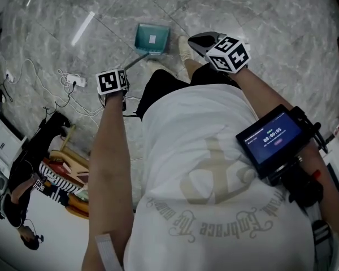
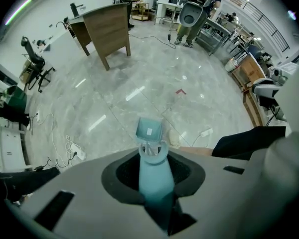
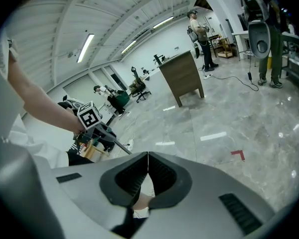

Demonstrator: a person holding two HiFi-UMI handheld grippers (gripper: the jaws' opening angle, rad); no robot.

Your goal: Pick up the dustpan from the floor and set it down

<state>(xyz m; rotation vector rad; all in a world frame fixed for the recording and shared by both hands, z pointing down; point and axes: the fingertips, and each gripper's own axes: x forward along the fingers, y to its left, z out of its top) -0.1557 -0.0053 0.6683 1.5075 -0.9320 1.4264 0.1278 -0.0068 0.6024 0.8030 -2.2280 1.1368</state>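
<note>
Small lit screen (image 1: 271, 139), strapped at the person's right forearm, above a white shirt (image 1: 214, 196). Left tongs (image 2: 152, 151): pointing down, pinching the pale teal handle of the dustpan (image 1: 152, 38). The teal pan is low at the grey marble floor (image 1: 282, 33), just beside the person's shoe (image 1: 184, 49); whether it touches the floor cannot be told. Right tongs (image 3: 148, 159): pressed together, nothing between them. White cables (image 1: 68, 83): loose on the floor, near the left tongs.

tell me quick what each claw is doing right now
Left claw: closed on the dustpan handle.
Right claw: closed, holding nothing.
</note>
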